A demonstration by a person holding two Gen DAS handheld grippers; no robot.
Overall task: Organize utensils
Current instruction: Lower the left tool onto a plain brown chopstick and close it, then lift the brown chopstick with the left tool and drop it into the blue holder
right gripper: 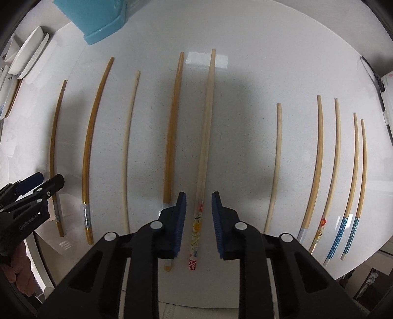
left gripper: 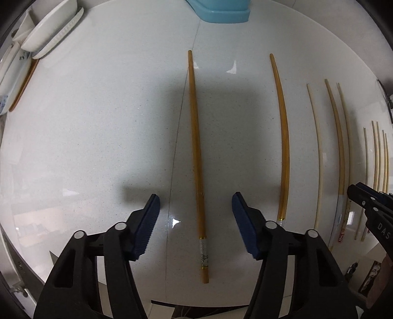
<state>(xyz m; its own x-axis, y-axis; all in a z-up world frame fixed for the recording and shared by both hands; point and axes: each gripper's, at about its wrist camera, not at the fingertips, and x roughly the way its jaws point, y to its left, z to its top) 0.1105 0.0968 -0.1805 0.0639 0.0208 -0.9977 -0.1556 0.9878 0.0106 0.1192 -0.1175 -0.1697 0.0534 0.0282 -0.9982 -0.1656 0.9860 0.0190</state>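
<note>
A: Status on both tools?

B: Your left gripper [left gripper: 196, 213] is spread wide, holding nothing. Amber chopstick [left gripper: 196, 157] lies flat on the white counter [left gripper: 98, 147], running between the jaws; no pad contact visible. Your right gripper [right gripper: 199, 216] is also parted, narrower gap, empty as far as I can tell. Floral-handled chopstick [right gripper: 205, 147] sits in that gap, pads close on either side but not touching it.

A: Orientation?

B: Both sticks run straight away from you, long axis parallel to the fingers. Thin tips point far, toward the blue holder [right gripper: 98, 19]; decorated thick ends are nearest you, under the tools. So closing would pinch across each stick near the handle end.

A: Which hand for what?

B: Each is already lined up on its own stick. The second amber chopstick [left gripper: 282, 147] lies just right of your left tool, parallel, between the two grippers. Left looks nearer.

A: Risk?

B: Thin, round, on a glossy top; I'd guess they roll if one pad lands first.
</note>
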